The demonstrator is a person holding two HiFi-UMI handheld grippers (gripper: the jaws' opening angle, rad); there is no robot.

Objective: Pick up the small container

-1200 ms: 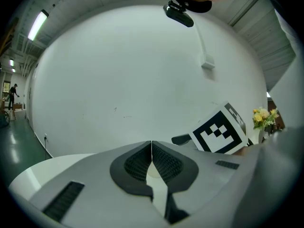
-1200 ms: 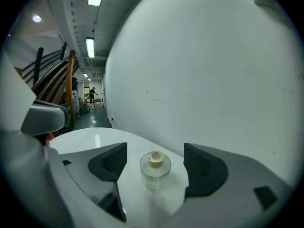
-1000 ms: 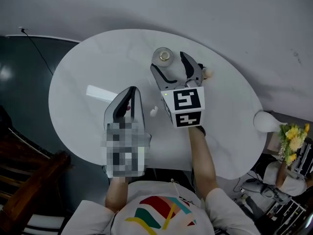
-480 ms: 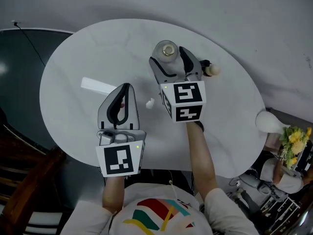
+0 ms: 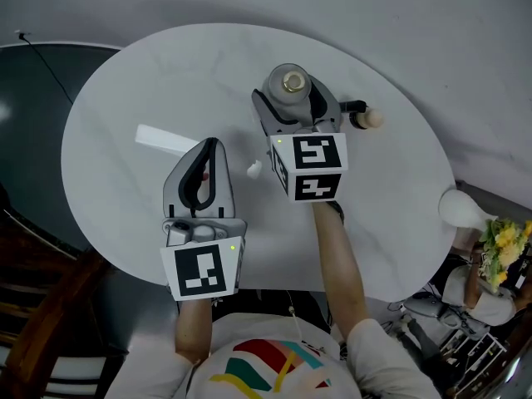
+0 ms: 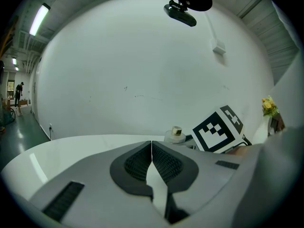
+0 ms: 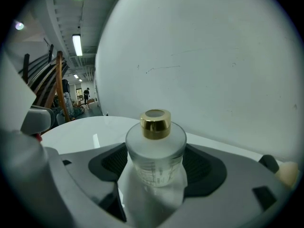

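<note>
The small container [image 7: 156, 151] is a squat round bottle of frosted, milky glass with rounded shoulders and a short shiny gold cap whose flat top looks pale. Faint print shows on its front, too fine to read. It stands upright on the round white table [image 5: 125, 173], toward the far side, right between the two jaws of the right gripper [image 5: 291, 98]. In the right gripper view those jaws are spread wide, with a dark ribbed pad close on either side of the glass body. Whether the pads touch the glass cannot be told, and the bottle's base is on the tabletop. The left gripper [image 5: 209, 146] is held nearer the person and to the left, its jaws closed tip to tip with nothing between them. In the left gripper view the bottle's gold cap peeks over the jaws beside the marker cube [image 6: 219, 131] of the other gripper. A small white bit [image 5: 254, 170] lies on the table between the two grippers. A black-handled thing with a cream knob [image 5: 364, 117] lies just right of the right gripper.
</note>
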